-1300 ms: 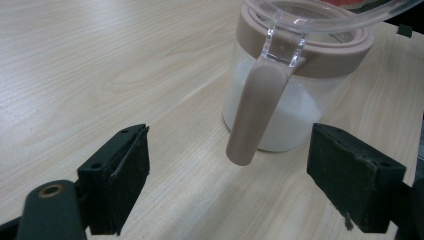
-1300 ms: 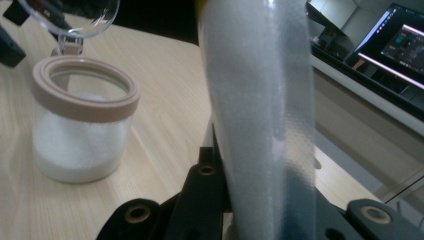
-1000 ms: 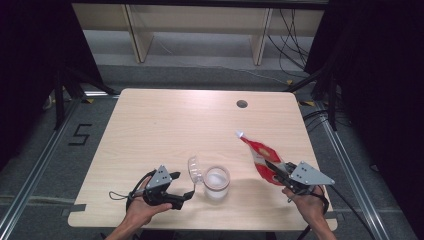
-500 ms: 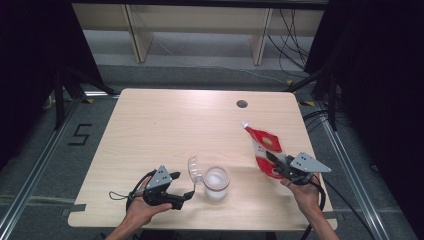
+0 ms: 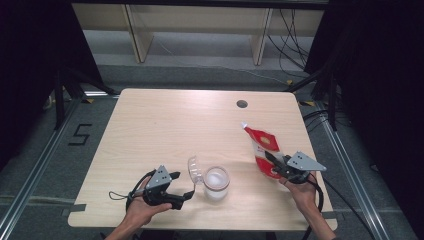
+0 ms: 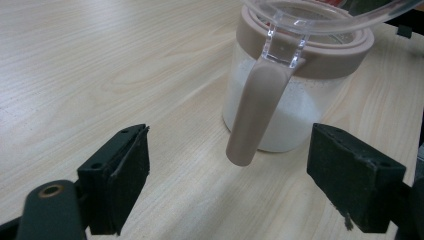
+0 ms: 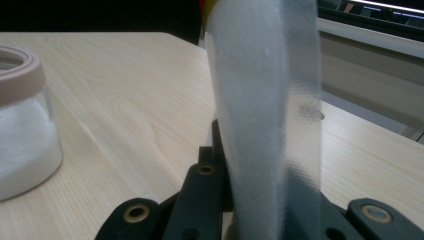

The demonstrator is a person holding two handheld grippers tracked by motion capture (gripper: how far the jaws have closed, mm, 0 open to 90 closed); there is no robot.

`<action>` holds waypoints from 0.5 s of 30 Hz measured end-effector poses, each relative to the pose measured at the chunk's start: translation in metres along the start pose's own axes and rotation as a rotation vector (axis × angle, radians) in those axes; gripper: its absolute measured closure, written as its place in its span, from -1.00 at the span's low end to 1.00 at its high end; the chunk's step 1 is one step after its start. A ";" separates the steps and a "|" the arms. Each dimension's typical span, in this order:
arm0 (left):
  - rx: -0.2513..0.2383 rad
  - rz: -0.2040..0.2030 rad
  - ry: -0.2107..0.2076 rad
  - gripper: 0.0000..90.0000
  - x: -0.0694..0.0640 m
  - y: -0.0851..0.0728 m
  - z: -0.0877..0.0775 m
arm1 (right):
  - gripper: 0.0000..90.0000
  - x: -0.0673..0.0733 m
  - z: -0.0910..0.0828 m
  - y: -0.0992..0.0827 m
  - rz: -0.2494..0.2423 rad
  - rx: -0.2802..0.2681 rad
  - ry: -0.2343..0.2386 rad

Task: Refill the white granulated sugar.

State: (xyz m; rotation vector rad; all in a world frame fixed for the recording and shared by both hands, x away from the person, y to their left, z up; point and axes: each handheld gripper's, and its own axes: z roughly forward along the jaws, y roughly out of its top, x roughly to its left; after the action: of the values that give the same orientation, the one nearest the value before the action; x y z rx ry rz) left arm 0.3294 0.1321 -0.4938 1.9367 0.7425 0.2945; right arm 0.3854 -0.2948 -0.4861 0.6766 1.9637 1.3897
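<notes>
On the pale wooden table (image 5: pixel 165 125), near the front edge and roughly at its middle, I see a small clear glass jar with a pinkish-brown collar (image 5: pixel 216 183), partly filled with white powder. Its clear hinged lid (image 5: pixel 194 170) is flipped open and stands up on the jar's left side. From my left gripper view the same jar (image 6: pixel 285 95) sits just ahead of the jaws, and a pinkish-brown latch tab (image 6: pixel 255 112) hangs down from the lid hinge over the jar's wall.

My left gripper (image 5: pixel 182 187) rests low at the table just left of the jar, pointing toward it. Its jaws stand wide apart with nothing between the pads; the jar lies beyond them, not touched.

My right gripper (image 5: pixel 270 161) is over the right part of the table, well apart from the jar. Its jaws are clamped tight on the lower end of a red and white flat plastic pouch (image 5: pixel 262 147), which slants up and away toward the far side, its top corner pointing at the table's back. In the right gripper view the pouch's pale, translucent edge (image 7: pixel 265 100) rises straight out of the pinched jaws, and the jar (image 7: pixel 25 125) shows at the left margin.

A small dark round hole (image 5: pixel 242 104) sits in the table's far right area.
</notes>
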 end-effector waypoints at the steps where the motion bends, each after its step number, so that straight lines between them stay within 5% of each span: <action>1: 0.004 0.005 0.003 -0.63 0.001 0.000 0.000 | 0.96 0.001 0.000 0.000 0.001 0.006 0.001; 15: 0.003 -0.017 0.006 -0.63 -0.001 0.000 0.000 | 0.89 0.003 -0.010 0.000 0.006 0.053 -0.018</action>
State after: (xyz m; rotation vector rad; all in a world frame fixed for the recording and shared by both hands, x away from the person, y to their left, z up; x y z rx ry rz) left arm 0.3285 0.1317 -0.4940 1.9323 0.7638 0.2892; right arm 0.3762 -0.2990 -0.4847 0.7174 1.9918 1.3356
